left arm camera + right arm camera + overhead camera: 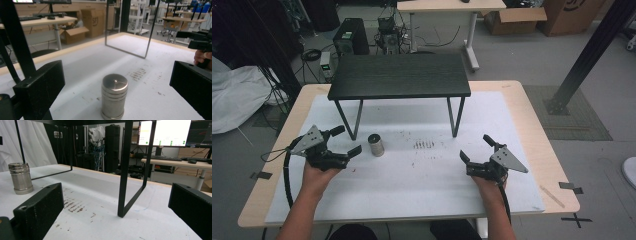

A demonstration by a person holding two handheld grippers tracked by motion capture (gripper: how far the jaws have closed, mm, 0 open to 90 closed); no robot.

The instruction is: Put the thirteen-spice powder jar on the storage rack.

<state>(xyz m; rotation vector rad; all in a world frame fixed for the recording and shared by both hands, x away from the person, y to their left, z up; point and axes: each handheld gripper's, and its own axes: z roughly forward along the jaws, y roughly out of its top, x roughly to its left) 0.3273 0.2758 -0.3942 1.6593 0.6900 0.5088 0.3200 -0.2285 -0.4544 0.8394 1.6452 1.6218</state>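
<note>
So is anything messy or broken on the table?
Nothing looks broken. The metal can stands upright near the open left gripper. The only mess is brown smudges and specks on the white mat, in front of the small black table.

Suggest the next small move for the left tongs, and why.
Probably ease the left tongs forward until the jaws straddle the steel canister, then close. They are open and aimed at it, it stands upright on the white mat just ahead of them, and nothing touches it yet.
</note>
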